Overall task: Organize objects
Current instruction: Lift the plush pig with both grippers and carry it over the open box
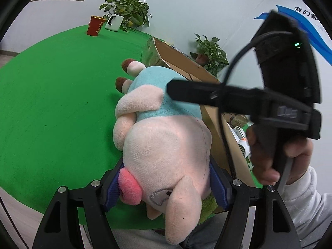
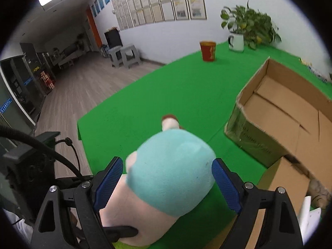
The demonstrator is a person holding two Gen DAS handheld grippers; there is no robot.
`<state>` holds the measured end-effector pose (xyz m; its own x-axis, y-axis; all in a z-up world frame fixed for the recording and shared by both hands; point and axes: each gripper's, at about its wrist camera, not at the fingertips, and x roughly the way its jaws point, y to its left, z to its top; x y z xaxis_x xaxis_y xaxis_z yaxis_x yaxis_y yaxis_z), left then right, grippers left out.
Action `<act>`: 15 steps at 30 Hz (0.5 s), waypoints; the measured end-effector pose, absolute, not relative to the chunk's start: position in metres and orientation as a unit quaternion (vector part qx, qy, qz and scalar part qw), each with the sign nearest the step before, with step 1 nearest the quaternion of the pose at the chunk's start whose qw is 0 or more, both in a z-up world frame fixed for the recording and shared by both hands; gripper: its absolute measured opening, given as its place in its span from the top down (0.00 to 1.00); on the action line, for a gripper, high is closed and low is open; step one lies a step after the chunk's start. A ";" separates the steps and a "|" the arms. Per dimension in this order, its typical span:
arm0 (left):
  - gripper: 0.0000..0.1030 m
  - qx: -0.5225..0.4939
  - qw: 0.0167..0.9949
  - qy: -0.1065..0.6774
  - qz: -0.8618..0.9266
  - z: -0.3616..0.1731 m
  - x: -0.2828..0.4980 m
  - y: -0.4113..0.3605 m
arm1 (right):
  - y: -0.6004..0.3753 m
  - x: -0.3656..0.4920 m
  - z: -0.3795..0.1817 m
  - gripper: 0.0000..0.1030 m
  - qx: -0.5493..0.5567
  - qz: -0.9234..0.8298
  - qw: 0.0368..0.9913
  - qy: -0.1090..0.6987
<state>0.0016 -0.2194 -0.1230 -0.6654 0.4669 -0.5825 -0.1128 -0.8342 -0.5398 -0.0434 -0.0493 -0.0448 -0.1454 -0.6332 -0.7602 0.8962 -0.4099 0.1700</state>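
Pink plush pig (image 1: 166, 145) hung nose-down over the green cloth (image 1: 51, 103), and your left gripper (image 1: 166, 184) had both pads squeezed onto its head. At three o'clock your right gripper (image 2: 168, 182) pinched the pig's blue body between its blue pads. With the cardboard box (image 2: 290, 108) waiting at two o'clock, uneven pulling could have torn one soft grip loose.
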 end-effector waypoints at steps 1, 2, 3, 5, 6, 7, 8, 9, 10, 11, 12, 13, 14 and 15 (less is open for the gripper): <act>0.32 -0.374 0.164 -0.236 0.882 -0.124 0.001 -0.220 | -0.050 -0.045 -0.049 0.15 0.407 -0.739 0.510 0.165; 0.32 -0.373 0.164 -0.237 0.882 -0.124 0.000 -0.220 | -0.049 -0.048 -0.053 0.15 0.421 -0.739 0.501 0.160; 0.32 -0.373 0.164 -0.238 0.882 -0.125 -0.001 -0.221 | -0.046 -0.051 -0.056 0.15 0.436 -0.735 0.498 0.147; 0.32 -0.373 0.164 -0.239 0.881 -0.125 -0.003 -0.220 | -0.043 -0.053 -0.059 0.15 0.460 -0.733 0.486 0.122; 0.32 -0.373 0.165 -0.242 0.880 -0.125 -0.005 -0.222 | -0.042 -0.051 -0.059 0.15 0.464 -0.735 0.480 0.119; 0.32 -0.374 0.166 -0.243 0.880 -0.125 -0.003 -0.221 | -0.040 -0.049 -0.059 0.15 0.466 -0.739 0.473 0.114; 0.32 -0.374 0.167 -0.241 0.880 -0.125 -0.003 -0.220 | -0.040 -0.048 -0.060 0.14 0.467 -0.741 0.469 0.111; 0.32 -0.375 0.167 -0.238 0.880 -0.125 -0.004 -0.220 | -0.040 -0.047 -0.061 0.14 0.468 -0.743 0.465 0.108; 0.32 -0.375 0.166 -0.236 0.881 -0.125 -0.002 -0.219 | -0.039 -0.045 -0.062 0.12 0.470 -0.745 0.460 0.107; 0.32 -0.375 0.165 -0.234 0.882 -0.124 -0.002 -0.218 | -0.042 -0.045 -0.064 0.10 0.471 -0.746 0.458 0.109; 0.32 -0.375 0.163 -0.232 0.883 -0.124 -0.004 -0.218 | -0.042 -0.043 -0.065 0.08 0.473 -0.746 0.455 0.112; 0.32 -0.375 0.162 -0.231 0.883 -0.124 -0.005 -0.216 | -0.043 -0.043 -0.067 0.05 0.479 -0.745 0.451 0.112; 0.32 -0.375 0.160 -0.230 0.884 -0.124 -0.005 -0.215 | -0.045 -0.044 -0.071 0.04 0.485 -0.743 0.448 0.111; 0.32 -0.374 0.159 -0.229 0.884 -0.124 -0.004 -0.214 | -0.050 -0.045 -0.073 0.04 0.493 -0.740 0.445 0.110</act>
